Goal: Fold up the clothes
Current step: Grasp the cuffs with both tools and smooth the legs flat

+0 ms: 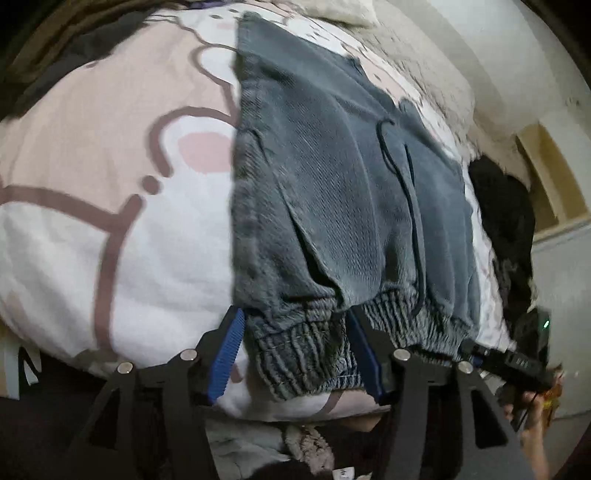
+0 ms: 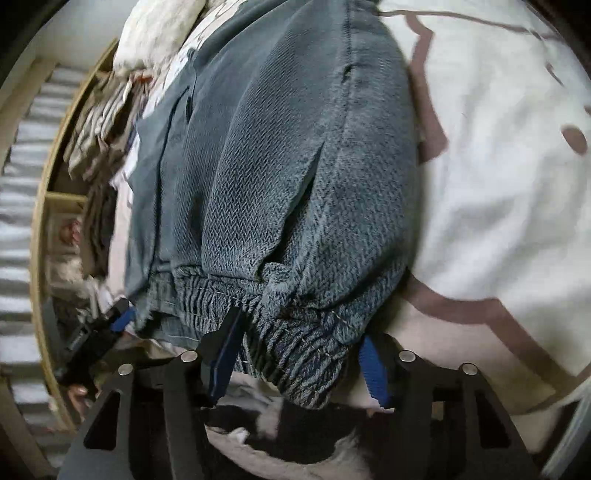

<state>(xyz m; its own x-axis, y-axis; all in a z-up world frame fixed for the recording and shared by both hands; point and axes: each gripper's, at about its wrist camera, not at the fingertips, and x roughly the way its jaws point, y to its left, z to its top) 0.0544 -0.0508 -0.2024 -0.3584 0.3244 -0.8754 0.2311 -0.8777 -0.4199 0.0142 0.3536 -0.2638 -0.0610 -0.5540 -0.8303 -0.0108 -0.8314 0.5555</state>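
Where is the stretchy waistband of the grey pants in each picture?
Left wrist: the ribbed waistband runs along the bottom centre, between the left gripper fingers.
Right wrist: it is at bottom centre, between the right gripper fingers.
Shared landmark: the pocket slit above it.

Both views are dim and soft, lit evenly from above — no glare. The bedding [image 1: 122, 236] smears with motion blur, worst at the edges, where fisheye bending and black corners set in. The pants [image 2: 280, 177] weave stays fairly sharp — shadows pool below.

Home bedroom: cartoon-print duvet [image 1: 110, 206], pillow [image 1: 343, 11].
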